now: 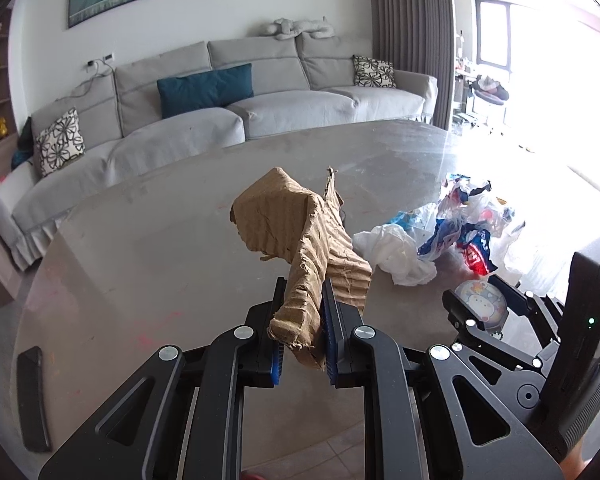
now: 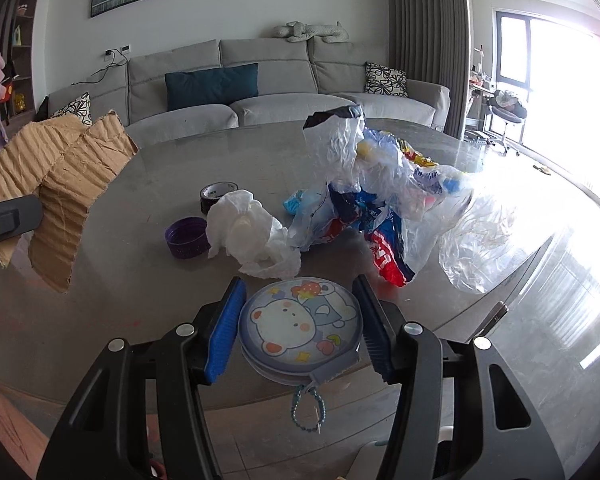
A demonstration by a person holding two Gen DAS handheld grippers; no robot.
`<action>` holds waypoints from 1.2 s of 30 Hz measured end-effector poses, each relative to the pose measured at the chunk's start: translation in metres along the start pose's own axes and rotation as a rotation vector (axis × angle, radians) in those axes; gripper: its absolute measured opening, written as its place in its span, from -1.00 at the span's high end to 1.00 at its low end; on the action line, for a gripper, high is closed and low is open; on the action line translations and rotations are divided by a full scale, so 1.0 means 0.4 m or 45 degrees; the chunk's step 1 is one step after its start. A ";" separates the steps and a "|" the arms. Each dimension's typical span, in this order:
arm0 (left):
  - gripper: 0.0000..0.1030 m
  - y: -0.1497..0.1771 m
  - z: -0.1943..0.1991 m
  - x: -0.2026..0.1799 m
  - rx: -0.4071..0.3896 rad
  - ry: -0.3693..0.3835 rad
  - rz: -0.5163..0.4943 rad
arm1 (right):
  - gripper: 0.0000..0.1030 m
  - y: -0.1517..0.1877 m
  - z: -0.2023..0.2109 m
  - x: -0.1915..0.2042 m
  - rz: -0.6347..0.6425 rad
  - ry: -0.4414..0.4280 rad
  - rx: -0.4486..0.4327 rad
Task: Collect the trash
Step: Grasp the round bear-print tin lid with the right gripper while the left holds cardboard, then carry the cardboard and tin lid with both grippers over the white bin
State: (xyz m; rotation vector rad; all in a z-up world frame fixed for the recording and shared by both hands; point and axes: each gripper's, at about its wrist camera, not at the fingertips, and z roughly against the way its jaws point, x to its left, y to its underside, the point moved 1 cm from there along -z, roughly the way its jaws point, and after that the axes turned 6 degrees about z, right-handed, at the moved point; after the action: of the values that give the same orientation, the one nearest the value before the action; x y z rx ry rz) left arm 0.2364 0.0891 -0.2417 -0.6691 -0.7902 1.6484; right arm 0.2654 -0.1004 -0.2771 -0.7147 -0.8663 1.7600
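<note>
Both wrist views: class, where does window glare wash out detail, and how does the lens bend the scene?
Left wrist view: glare whitens the table's right end beyond the plastic bags. Right wrist view: window blown out, streaks on the tabletop. Both: fisheye curves the sofa, dark corners.

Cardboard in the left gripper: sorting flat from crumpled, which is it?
Crumpled: the cardboard bends and creases above the left gripper clamping it.

Grey table point(image 2: 140, 280) under plastic bags point(image 2: 364, 208)

Bags point(image 2: 380, 208) lie on table point(image 2: 140, 280), sofa point(image 2: 260, 92) behind.
</note>
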 end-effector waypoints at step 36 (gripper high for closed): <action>0.66 0.254 0.172 -0.522 0.080 0.437 -0.461 | -0.09 0.221 0.504 -0.312 -0.173 0.368 -0.065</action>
State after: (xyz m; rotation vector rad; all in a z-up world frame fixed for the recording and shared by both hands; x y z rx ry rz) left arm 0.1653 -0.1400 -0.2756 -0.6957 -0.5685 1.1852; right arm 0.0997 -0.2848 -0.2265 -0.8972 -0.7458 1.4746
